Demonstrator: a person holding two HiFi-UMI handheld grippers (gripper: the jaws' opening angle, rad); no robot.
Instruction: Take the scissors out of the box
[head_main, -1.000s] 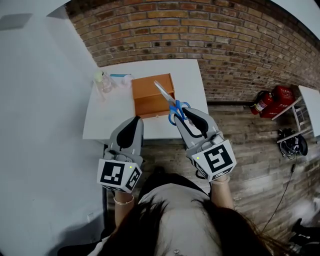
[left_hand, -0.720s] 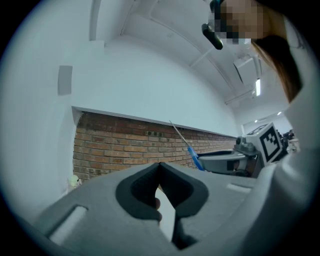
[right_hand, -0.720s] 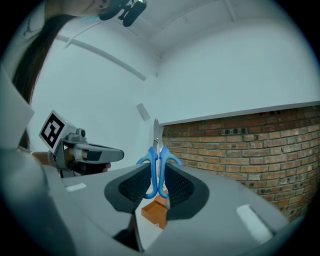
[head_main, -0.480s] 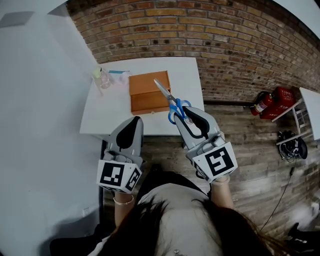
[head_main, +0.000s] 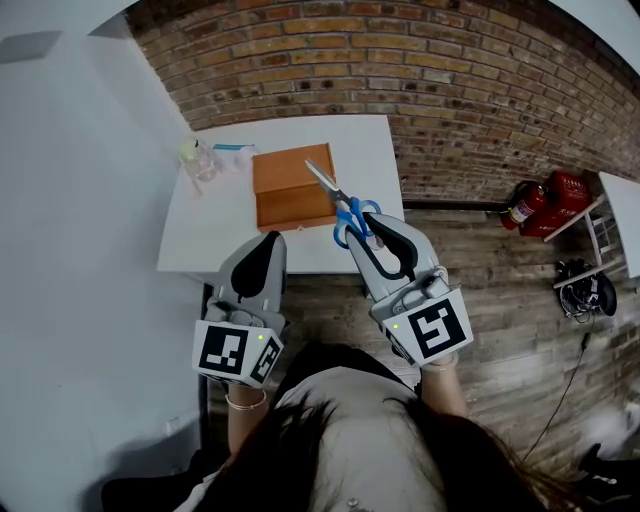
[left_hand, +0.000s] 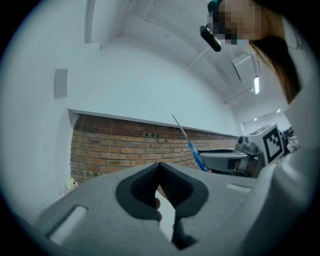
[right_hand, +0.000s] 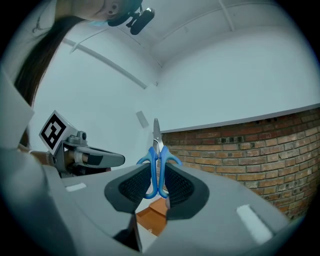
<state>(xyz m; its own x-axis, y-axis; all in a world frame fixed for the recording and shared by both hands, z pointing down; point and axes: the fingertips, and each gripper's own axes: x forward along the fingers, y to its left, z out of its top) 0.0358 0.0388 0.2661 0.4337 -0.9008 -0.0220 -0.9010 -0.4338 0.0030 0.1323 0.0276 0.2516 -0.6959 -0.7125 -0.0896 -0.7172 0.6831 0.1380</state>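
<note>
Right gripper (head_main: 372, 232) is clamped on the scissors (head_main: 338, 200) by the blue handle loops, with the blades pointing forward, away from the person. The scissors are out of the box (head_main: 290, 185), held in the air above its near right corner and the desk (head_main: 215, 235). Left gripper (head_main: 266, 250) is closed on nothing, off the desk's near edge.

Risks, my read:
- The grip is only on the rounded loops. A quick swing or wrist tilt could let the scissors pivot or slip between the pads.
- A drop would go blade-first onto the box, desk or floor.
- If they're lowered without moving clear first, the blade tips could catch the box rim.
</note>
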